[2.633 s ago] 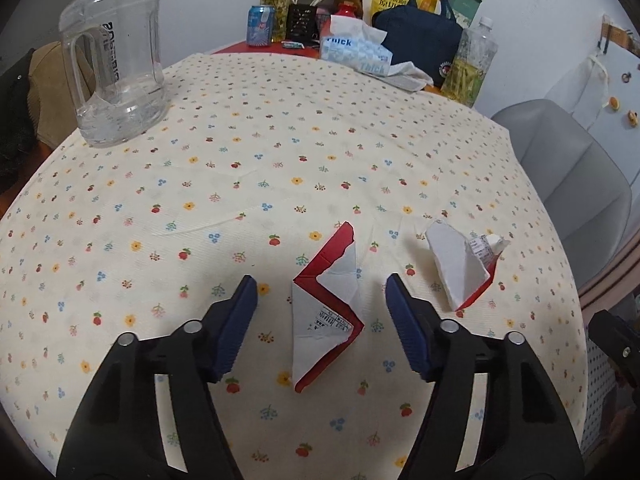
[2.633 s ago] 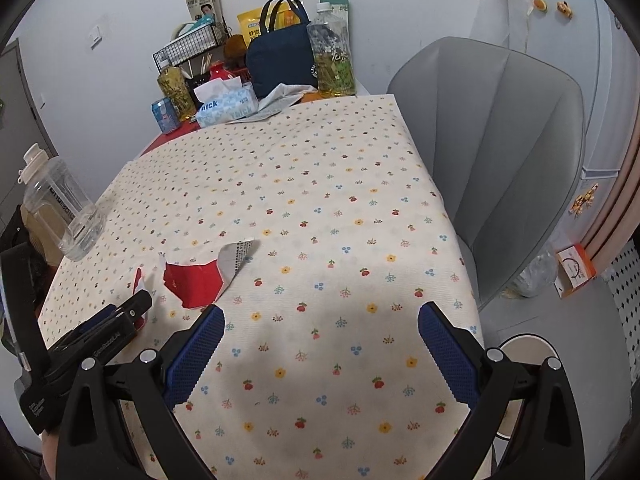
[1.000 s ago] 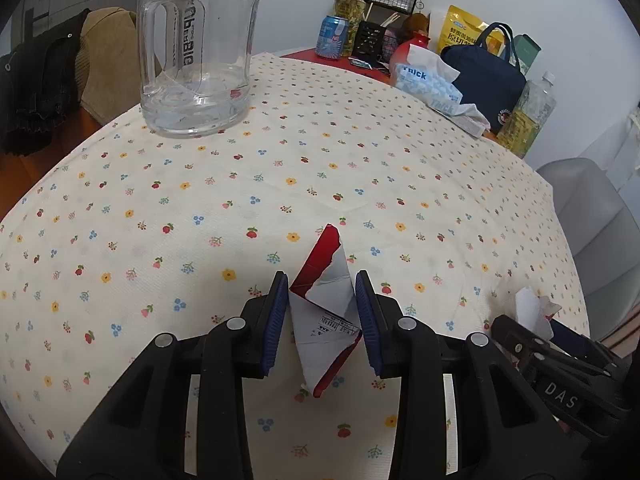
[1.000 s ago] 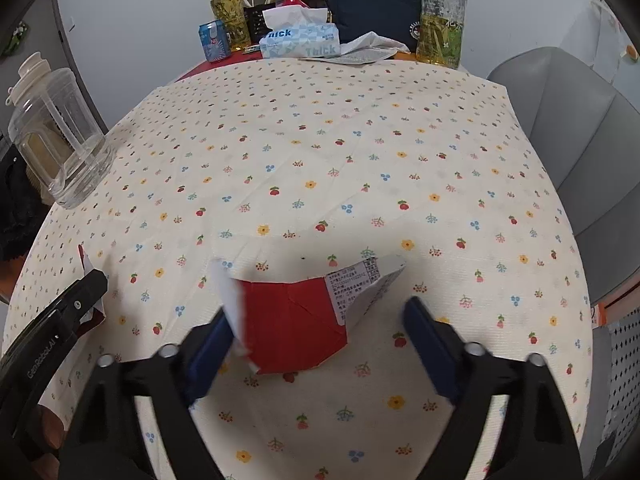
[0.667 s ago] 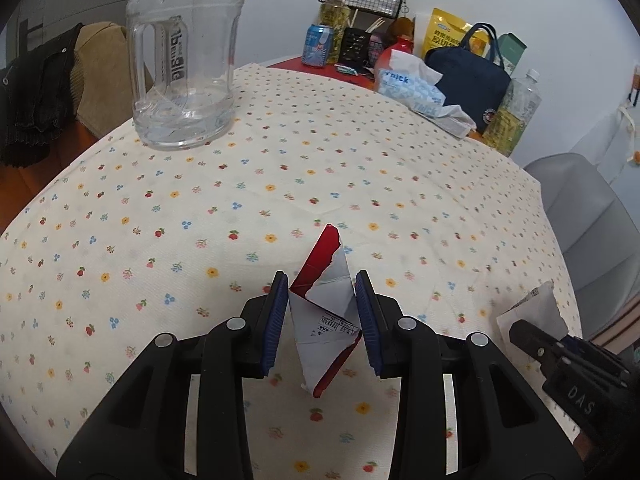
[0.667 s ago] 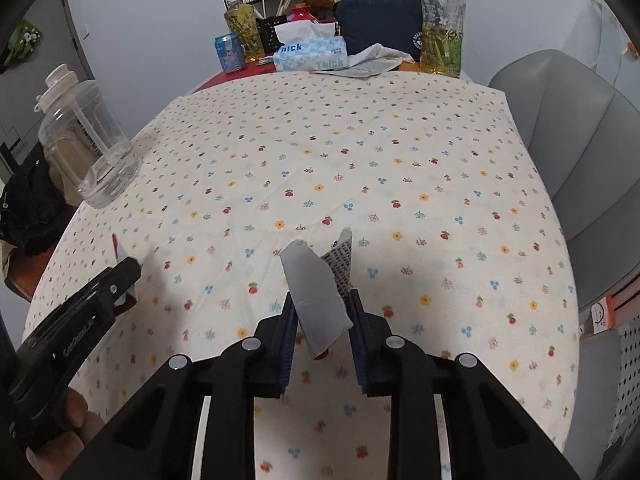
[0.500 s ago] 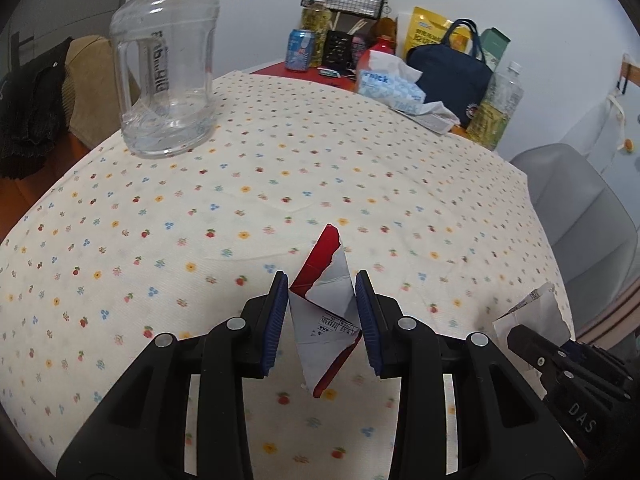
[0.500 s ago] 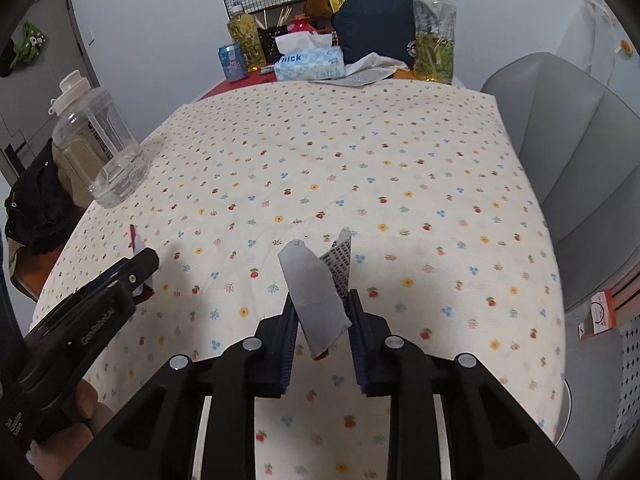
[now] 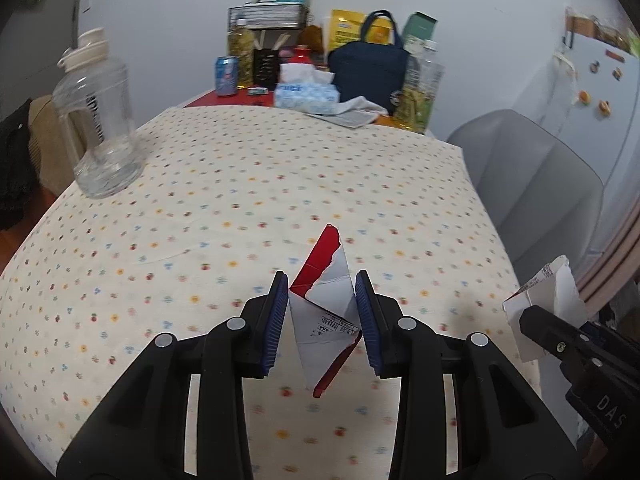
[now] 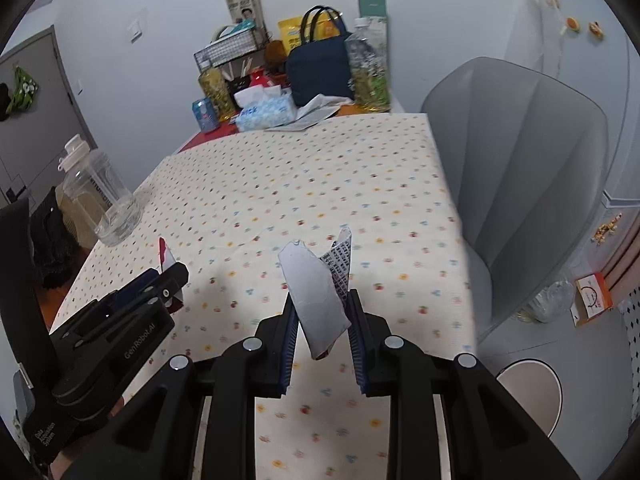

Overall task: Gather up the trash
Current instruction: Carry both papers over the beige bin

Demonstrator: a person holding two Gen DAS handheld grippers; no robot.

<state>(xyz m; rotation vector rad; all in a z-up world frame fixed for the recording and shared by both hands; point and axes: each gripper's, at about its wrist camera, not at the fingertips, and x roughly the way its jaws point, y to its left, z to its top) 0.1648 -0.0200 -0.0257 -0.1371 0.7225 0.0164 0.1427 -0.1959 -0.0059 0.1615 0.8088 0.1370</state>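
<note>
My left claw [image 9: 322,318] is clamped on a torn piece of red and white carton [image 9: 326,304]. The blue pads press on both of its sides, and the piece hangs clear above the bench [image 9: 240,200]. Its red tip points up and away from me, and a printed label shows on its white face.

My right claw [image 10: 322,330] is clamped on a second carton scrap [image 10: 318,292], grey-white on the near face, with a flap of small print standing up at its right. This scrap is also held off the bench, and part of it sticks out below the pads. In the left wrist view the same scrap shows at the right edge, gripped in the right claw near the bench's right side.

The two claws are side by side over the near end of the bench, the left one to the left of the right one, well apart.

The bench is covered by a cream cloth with small flowers. No other scrap shows on the cloth. A clear water jug [image 9: 98,128] stands upright near its left edge. At the far end I see a tissue pack [image 9: 306,94], a dark blue bag [image 9: 370,72], a drink can [image 9: 227,76], a plastic bottle [image 10: 368,76] and a wire basket [image 9: 266,18] against the wall. A grey chair [image 10: 520,168] stands beside the bench's right side.
</note>
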